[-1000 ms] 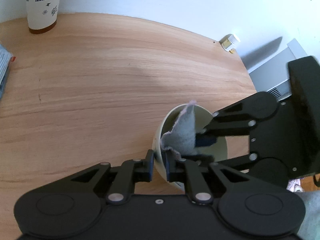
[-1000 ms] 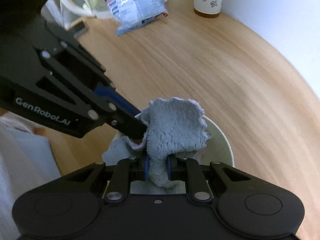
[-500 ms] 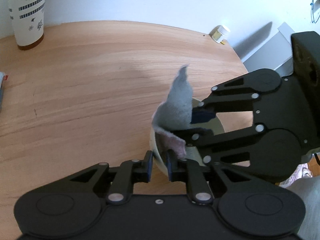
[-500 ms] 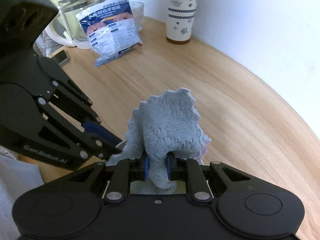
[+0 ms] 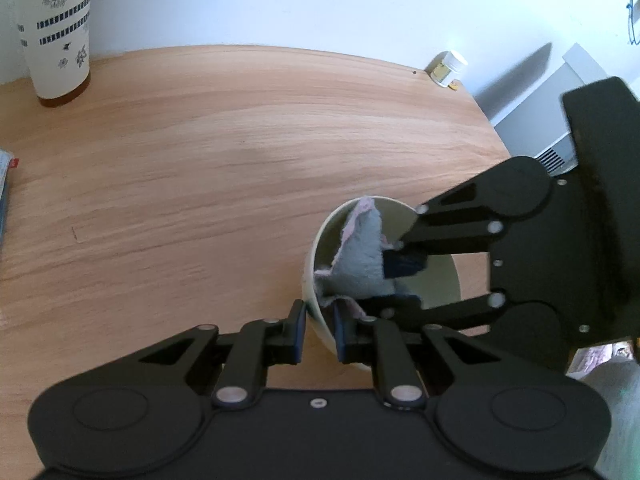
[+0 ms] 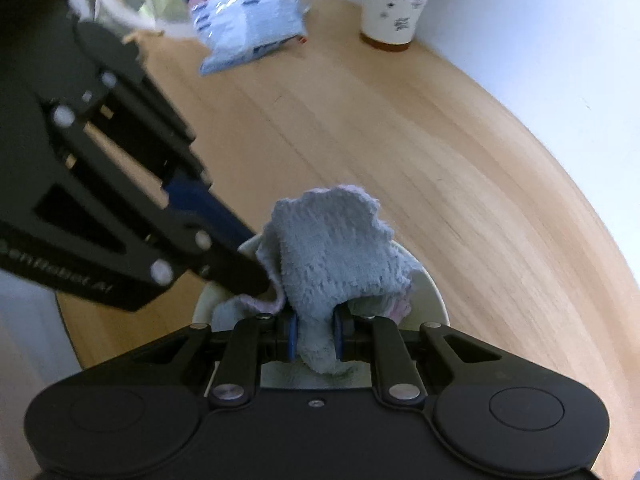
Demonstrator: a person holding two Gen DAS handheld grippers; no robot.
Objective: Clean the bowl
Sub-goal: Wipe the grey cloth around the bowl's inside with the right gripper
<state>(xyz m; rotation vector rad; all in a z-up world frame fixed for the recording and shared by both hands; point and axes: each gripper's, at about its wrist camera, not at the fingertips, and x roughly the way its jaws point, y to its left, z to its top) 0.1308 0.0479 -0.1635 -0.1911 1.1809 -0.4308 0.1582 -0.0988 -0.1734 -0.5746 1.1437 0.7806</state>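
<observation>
Clamping the bowl [image 5: 436, 276] rim, left gripper [image 5: 319, 330]; right gripper [image 6: 314, 338] pinches cloth [image 6: 336, 252] inside; bare tabletop [image 5: 200, 168] beyond.

Bright daylight, fisheye edges, slight motion blur

Right gripper [image 6: 314, 338] clamped on a grey-blue cloth [image 6: 336, 256] inside a cream bowl [image 6: 434, 300], left gripper [image 6: 244, 276] pinching the bowl's rim, wooden table [image 6: 400, 152], paper cup [image 6: 396, 0], blue snack bag [image 6: 244, 20], white jug [image 6: 120, 4] behind

A patterned paper cup [image 5: 60, 36] stands on the wooden table [image 5: 240, 140] — a blue snack packet [image 6: 246, 28] nearby; a small jar [image 5: 448, 68].
</observation>
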